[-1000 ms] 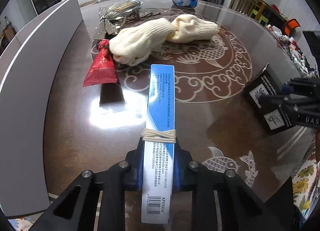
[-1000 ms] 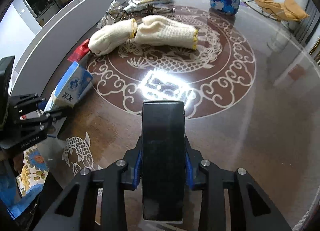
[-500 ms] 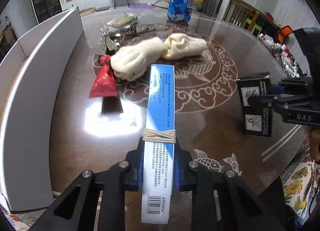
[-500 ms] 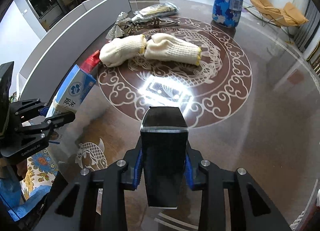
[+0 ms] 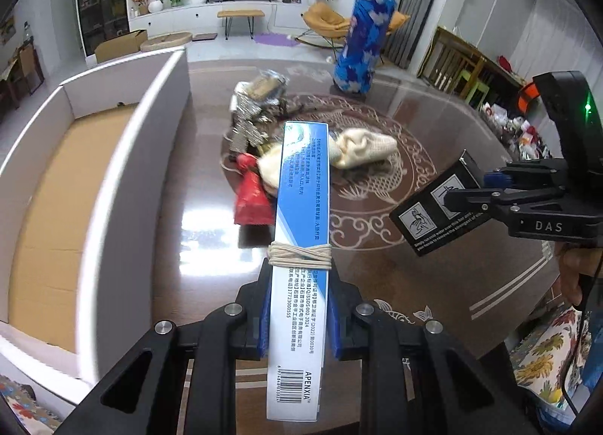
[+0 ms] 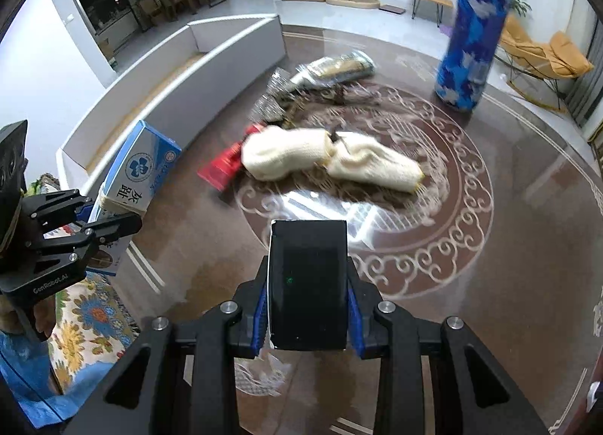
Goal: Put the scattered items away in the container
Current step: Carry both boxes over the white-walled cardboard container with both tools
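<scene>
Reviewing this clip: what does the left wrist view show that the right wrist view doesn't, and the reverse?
Only the left wrist view shows the text and barcode face of the blue box, its string binding, and the pictogram label on the black box.

Only the right wrist view shows the blue box's logo end and the left gripper from outside.

Both show the white container, cream gloves, red packet and blue bottle.

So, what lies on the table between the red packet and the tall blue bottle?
In the right wrist view, the two cream gloves lie beside the red packet. Past them toward the blue bottle the patterned table is bare.
</scene>
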Demonstrator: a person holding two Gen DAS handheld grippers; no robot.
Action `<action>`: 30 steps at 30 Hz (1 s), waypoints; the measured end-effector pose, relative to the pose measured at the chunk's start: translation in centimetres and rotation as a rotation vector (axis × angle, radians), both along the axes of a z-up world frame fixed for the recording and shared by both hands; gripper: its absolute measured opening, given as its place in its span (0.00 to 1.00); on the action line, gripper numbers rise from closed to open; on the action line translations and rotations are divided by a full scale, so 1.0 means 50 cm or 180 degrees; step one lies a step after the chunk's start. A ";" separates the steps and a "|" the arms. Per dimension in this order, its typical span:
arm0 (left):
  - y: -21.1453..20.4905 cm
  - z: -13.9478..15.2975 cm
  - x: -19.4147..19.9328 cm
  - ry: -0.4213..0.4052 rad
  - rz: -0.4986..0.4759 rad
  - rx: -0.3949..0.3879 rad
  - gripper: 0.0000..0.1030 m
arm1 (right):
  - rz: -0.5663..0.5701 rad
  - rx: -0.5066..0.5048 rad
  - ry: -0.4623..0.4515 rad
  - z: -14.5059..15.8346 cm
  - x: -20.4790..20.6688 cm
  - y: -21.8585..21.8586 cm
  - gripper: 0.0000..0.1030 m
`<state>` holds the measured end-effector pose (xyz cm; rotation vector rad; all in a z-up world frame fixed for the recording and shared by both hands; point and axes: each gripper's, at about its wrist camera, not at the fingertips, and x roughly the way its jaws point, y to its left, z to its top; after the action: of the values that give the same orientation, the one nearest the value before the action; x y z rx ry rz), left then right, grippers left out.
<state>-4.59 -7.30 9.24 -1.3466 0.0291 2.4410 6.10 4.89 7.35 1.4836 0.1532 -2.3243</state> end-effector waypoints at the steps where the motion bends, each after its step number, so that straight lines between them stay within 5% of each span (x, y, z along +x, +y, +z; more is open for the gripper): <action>1: -0.013 0.012 0.000 0.0023 0.0018 -0.0002 0.22 | 0.0024 0.0000 0.0008 0.009 -0.004 -0.011 0.33; 11: -0.271 0.133 -0.039 0.0247 0.0619 -0.0110 0.22 | 0.0467 -0.0246 0.0341 0.168 -0.045 -0.215 0.33; 17: -0.433 0.122 -0.068 0.0171 0.1047 -0.0135 0.22 | 0.0861 -0.0542 0.0519 0.229 -0.056 -0.412 0.33; 24: -0.541 0.011 -0.085 -0.0141 0.1311 -0.0149 0.22 | 0.1120 -0.0616 0.0370 0.128 -0.087 -0.632 0.33; 30: -0.589 -0.062 -0.109 -0.0357 0.1451 -0.0281 0.22 | 0.1168 -0.0356 0.0123 0.009 -0.124 -0.746 0.33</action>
<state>-10.05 -36.75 6.16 -1.6806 -0.2244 2.7484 -0.09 -32.40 7.77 1.2388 0.2762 -2.0320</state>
